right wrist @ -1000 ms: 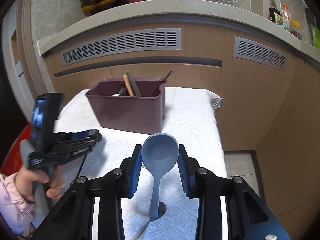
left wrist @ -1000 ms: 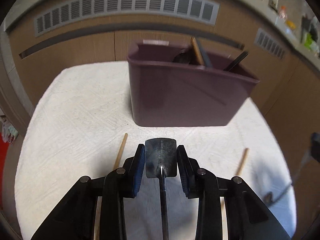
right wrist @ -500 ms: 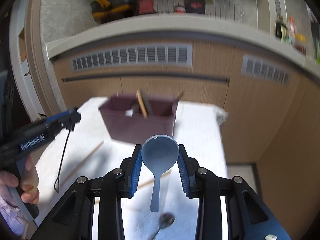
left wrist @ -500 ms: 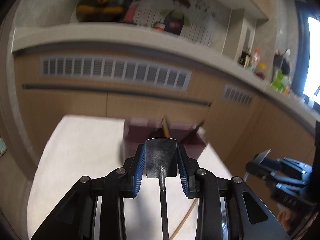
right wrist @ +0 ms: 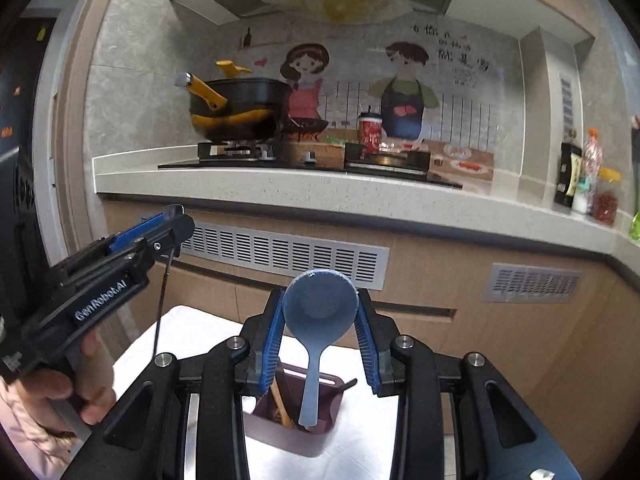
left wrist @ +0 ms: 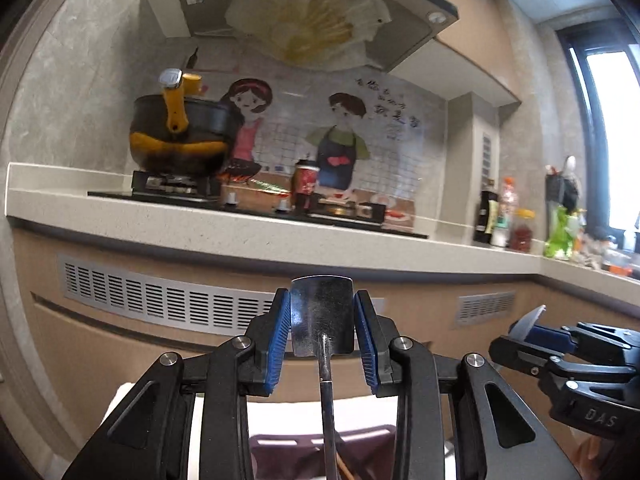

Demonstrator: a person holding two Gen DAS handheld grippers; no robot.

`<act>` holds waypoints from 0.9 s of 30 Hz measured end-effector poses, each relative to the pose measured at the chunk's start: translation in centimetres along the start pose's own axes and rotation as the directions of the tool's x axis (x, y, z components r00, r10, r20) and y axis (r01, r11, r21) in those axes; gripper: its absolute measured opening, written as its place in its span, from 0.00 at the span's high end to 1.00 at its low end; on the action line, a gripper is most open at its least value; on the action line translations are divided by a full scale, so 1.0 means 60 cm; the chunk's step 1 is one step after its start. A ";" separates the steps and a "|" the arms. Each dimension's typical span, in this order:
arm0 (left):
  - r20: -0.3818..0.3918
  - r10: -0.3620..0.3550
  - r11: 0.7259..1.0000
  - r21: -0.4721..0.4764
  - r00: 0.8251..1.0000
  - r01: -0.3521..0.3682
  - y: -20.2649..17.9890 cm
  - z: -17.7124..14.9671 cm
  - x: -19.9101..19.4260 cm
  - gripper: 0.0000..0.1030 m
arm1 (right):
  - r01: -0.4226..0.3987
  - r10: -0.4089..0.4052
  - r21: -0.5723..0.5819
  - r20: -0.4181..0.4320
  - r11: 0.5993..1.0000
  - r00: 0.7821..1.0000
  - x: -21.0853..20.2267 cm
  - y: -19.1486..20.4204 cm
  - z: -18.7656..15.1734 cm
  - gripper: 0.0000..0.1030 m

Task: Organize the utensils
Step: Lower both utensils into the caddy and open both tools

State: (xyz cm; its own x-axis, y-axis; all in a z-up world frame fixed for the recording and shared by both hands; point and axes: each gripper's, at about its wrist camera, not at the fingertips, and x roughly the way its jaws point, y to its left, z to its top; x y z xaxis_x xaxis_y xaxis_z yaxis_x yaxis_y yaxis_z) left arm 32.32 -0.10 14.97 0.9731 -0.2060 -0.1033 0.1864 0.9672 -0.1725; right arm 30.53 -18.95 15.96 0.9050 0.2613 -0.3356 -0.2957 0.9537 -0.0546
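My left gripper (left wrist: 322, 306) is shut on the flat head of a small metal spatula (left wrist: 322, 328), whose thin dark handle hangs straight down. Below it, the rim of the purple utensil bin (left wrist: 276, 446) shows between the gripper's arms. My right gripper (right wrist: 320, 312) is shut on the bowl of a blue plastic spoon (right wrist: 318, 308), and the spoon's handle dangles over the open purple utensil bin (right wrist: 288, 436). Wooden chopsticks (right wrist: 280, 404) lean inside the bin. The left gripper (right wrist: 172, 220) appears at left in the right wrist view, the right gripper (left wrist: 520, 340) at right in the left wrist view.
The bin stands on a white cloth-covered table (right wrist: 360, 440). Behind runs a kitchen counter (right wrist: 280, 188) with a stove and a black pot (right wrist: 240, 108), above vented cabinet fronts (right wrist: 288, 256). Bottles (right wrist: 576, 176) stand at the right. A person's hand (right wrist: 52, 392) holds the left gripper.
Both grippers have risen and tilted up, carrying the spatula and the spoon off the cloth. The bin has dropped to the bottom of both views.
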 end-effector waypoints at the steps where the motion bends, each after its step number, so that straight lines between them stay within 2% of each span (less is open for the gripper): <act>1: -0.005 0.002 1.000 -0.009 1.000 -0.002 0.005 -0.004 0.012 0.68 | 0.003 -0.003 0.005 -0.006 1.000 1.000 0.011 -0.002 -0.002 0.69; 8: -0.043 0.035 0.999 -0.028 0.998 -0.037 0.027 -0.074 0.075 0.68 | -0.018 0.023 0.046 -0.104 0.999 0.994 0.095 -0.012 -0.038 0.69; 14: -0.163 0.039 0.999 -0.018 0.986 -0.043 0.034 -0.140 0.111 0.68 | -0.039 0.050 0.069 -0.178 0.997 0.983 0.140 -0.012 -0.081 0.69; 18: -0.251 0.029 0.999 -0.033 0.967 -0.039 0.044 -0.183 0.114 0.67 | -0.032 0.048 0.072 -0.229 0.997 0.972 0.159 -0.011 -0.110 0.68; 19: -0.269 0.027 0.999 -0.032 0.963 -0.037 0.045 -0.190 0.114 0.66 | -0.036 0.052 0.067 -0.254 0.997 0.966 0.166 -0.009 -0.118 0.65; 21: -0.310 0.025 0.999 -0.033 0.950 -0.037 0.048 -0.203 0.115 0.58 | -0.047 0.064 0.064 -0.297 0.997 0.953 0.177 -0.005 -0.131 0.52; 22: -0.318 0.021 0.999 -0.040 0.948 -0.036 0.049 -0.205 0.111 0.51 | -0.051 0.069 0.067 -0.303 0.996 0.951 0.177 -0.004 -0.137 0.42; 23: -0.326 0.016 0.998 -0.049 0.945 -0.034 0.051 -0.206 0.106 0.50 | -0.051 0.071 0.071 -0.302 0.996 0.951 0.177 -0.004 -0.141 0.35; 27: -0.324 0.022 0.997 -0.069 0.946 -0.047 0.062 -0.197 0.070 0.46 | -0.008 0.023 0.061 -0.262 0.998 0.965 0.152 -0.001 -0.148 0.26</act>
State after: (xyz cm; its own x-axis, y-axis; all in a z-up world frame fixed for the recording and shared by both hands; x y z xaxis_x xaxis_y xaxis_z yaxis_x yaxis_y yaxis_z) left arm 35.48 0.90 2.33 0.8805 -0.2218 -0.4191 0.1310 0.9632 -0.2345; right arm 36.09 -17.96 4.55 0.7863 0.2354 -0.5713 -0.2835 0.9590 0.0049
